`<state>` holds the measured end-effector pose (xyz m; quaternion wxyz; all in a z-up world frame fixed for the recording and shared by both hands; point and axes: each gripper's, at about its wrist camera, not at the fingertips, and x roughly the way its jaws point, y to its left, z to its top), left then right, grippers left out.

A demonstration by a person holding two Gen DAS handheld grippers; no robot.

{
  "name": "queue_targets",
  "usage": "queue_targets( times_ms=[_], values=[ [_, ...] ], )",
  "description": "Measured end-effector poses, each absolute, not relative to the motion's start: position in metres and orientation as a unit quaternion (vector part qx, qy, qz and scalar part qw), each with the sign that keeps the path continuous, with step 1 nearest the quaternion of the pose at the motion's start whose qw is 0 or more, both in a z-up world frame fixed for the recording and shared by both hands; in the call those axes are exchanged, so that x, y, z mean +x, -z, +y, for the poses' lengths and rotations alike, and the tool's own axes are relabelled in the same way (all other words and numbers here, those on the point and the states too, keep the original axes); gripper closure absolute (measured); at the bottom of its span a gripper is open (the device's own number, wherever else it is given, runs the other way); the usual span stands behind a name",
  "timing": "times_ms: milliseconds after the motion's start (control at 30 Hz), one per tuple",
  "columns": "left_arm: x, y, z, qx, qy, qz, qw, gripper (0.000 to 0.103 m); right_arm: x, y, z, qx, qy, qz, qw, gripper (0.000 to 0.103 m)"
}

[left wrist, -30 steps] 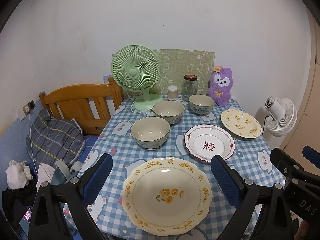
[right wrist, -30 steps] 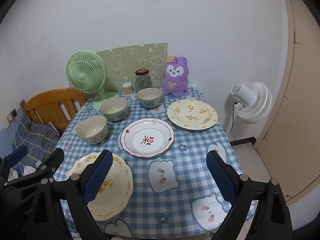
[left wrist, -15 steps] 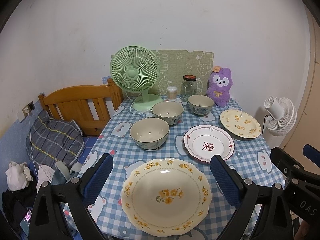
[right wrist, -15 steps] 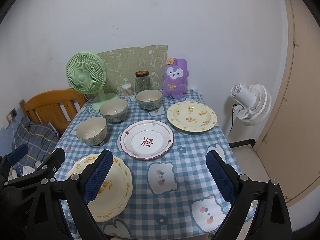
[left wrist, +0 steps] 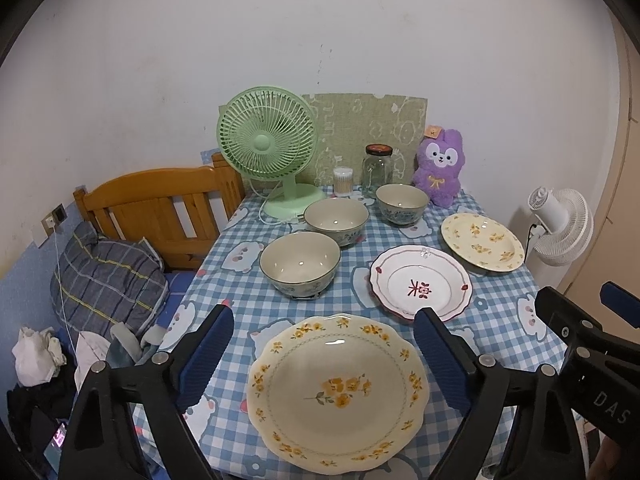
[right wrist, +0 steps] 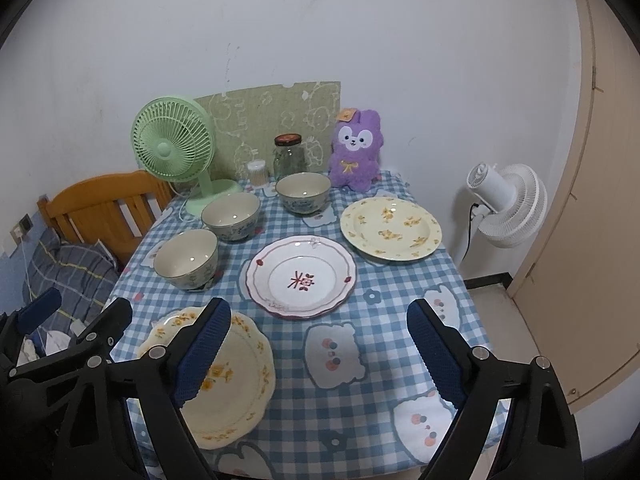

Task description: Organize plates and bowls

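On the blue checked tablecloth [left wrist: 240,304] lie three plates and three bowls. A scalloped yellow-flower plate [left wrist: 338,394] lies at the front edge, between the fingers of my open left gripper [left wrist: 324,360], which hovers above it. A white plate with a red motif [right wrist: 301,275] lies mid-table. A round yellow-flower plate [right wrist: 391,229] lies at the back right. Three cream bowls [left wrist: 300,264] [left wrist: 336,216] [left wrist: 402,202] stand in a diagonal row. My right gripper [right wrist: 320,354] is open and empty above the front right of the table.
A green desk fan [left wrist: 268,148], a cotton swab jar [left wrist: 343,180], a glass jar [left wrist: 377,170] and a purple plush [left wrist: 440,168] line the table's back. A wooden headboard [left wrist: 160,204] and bedding stand to the left. A white floor fan [right wrist: 506,204] stands to the right.
Both cameras have shifted only slightly; the scene sits a touch lower in each view. Both grippers stay open and nothing on the table has moved.
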<state>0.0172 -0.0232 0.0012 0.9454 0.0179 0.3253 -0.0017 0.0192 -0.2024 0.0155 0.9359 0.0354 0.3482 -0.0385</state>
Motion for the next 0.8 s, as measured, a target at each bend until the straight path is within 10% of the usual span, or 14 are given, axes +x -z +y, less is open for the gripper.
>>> queue_targets(
  times_ms=[800],
  values=[
    [0.079, 0.064, 0.017, 0.03, 0.042, 0.389, 0.92, 0.019, 0.078, 0.055, -0.142, 0.044, 0.044, 0.383, 0.922, 0.016]
  ],
)
